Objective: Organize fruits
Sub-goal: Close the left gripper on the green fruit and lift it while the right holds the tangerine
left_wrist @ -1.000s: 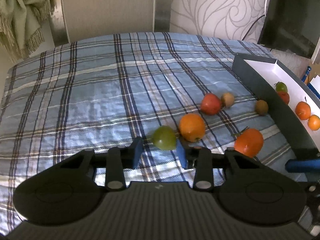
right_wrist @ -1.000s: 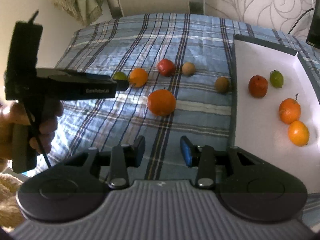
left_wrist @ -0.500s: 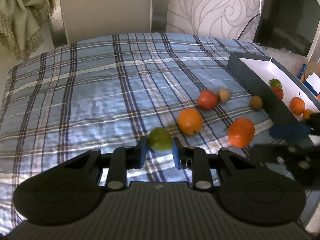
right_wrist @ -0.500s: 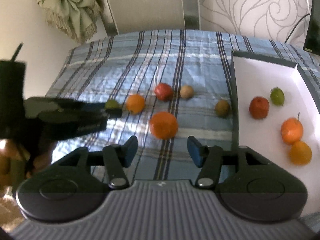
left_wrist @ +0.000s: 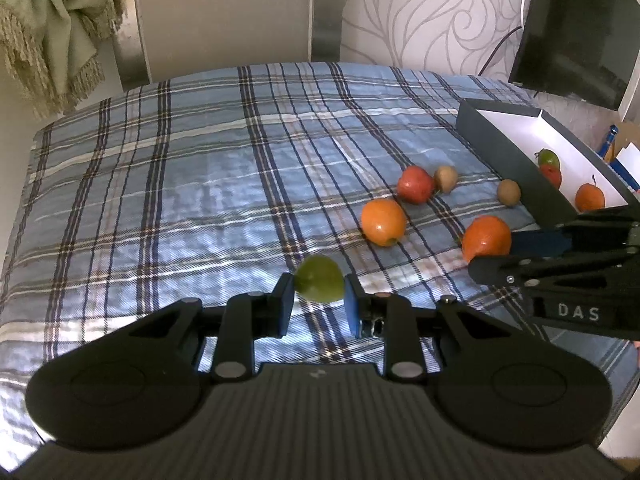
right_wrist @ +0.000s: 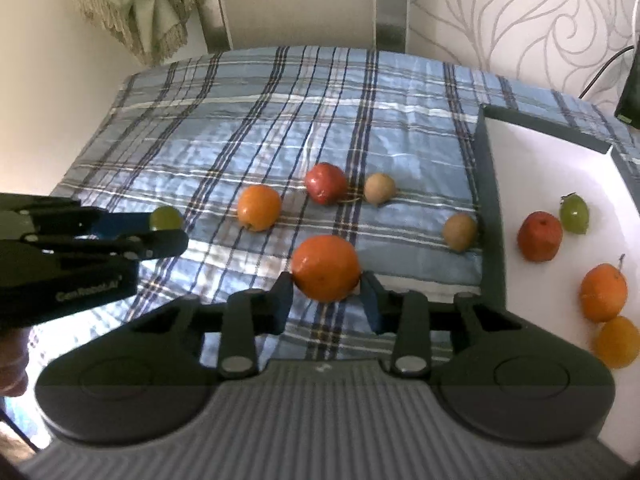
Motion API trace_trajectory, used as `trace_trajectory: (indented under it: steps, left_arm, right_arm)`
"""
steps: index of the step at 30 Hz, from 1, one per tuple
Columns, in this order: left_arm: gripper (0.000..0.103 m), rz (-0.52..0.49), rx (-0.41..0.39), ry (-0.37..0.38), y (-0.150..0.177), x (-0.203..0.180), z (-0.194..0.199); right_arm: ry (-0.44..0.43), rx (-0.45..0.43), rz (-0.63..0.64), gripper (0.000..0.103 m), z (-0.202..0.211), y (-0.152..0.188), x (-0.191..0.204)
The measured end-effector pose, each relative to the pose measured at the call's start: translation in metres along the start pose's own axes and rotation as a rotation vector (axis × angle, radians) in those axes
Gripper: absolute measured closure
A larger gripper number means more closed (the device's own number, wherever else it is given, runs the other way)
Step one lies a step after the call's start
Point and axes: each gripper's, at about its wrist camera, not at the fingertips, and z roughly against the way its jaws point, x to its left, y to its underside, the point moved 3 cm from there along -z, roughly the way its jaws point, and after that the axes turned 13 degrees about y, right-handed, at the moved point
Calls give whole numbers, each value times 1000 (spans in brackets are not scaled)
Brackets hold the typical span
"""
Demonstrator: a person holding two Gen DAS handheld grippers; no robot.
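**Gripping a green fruit and closing on an orange**

Holding the green fruit (left_wrist: 320, 284) is my left gripper (left_wrist: 318, 302), its two blue pads clenched against the fruit's sides just above the plaid cloth (left_wrist: 180, 200). From my right wrist camera the same fruit shows at the tip of that gripper, off to the left.

My right gripper (right_wrist: 326, 300) has just been closing its jaws, and the large orange (right_wrist: 326, 268) sits between them. The left finger appears to touch the orange's side; the right one lies very close to it, though I cannot tell if it presses. The orange rests on the cloth.

Farther out on the cloth lie a second orange (right_wrist: 259, 207), a red fruit (right_wrist: 326, 183) and, just beside that, a brown kiwi-like fruit (right_wrist: 379, 188). Another brown fruit (right_wrist: 460, 232) sits right against the dark outer wall of the box (right_wrist: 490, 200).

Inside the white-floored box, on my right, are a red fruit (right_wrist: 540, 236) with a small green one (right_wrist: 575, 213) close behind it, and nearer to me a stemmed orange fruit (right_wrist: 604, 297) with a yellower one (right_wrist: 618, 341) next to it.

At the head of the cloth a fringed green throw (left_wrist: 52, 28) hangs in the corner, and a dark screen (left_wrist: 576, 28) stands beyond the box.
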Motion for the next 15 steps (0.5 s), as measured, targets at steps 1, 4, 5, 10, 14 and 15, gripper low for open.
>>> trace_trajectory:
  steps: [1,4,5,10,14,15]
  left_arm:
    - [72,-3,-1,2,0,-2,0]
    - [72,-11,-5,7,-1,-8,0]
    - [72,-13,-7,8,-2,-9,-1]
    - [72,-16,-13,11,-5,-17,-2]
    - [72,-25,-11,8,-7,-23,-3]
    - [72,-30,-9,8,-8,-25,-3]
  right_arm:
    - [3,-2,-2,64,2,1,-2]
    - [3,-1,-14,64,12,4,-9]
    - [0,0,-19,64,17,5,-11]
    - [-13,-28,-22,64,50,13,-20]
    - [-24,-45,-18,64,67,20,-24]
    - [-25,-48,-20,64,69,22,-25]
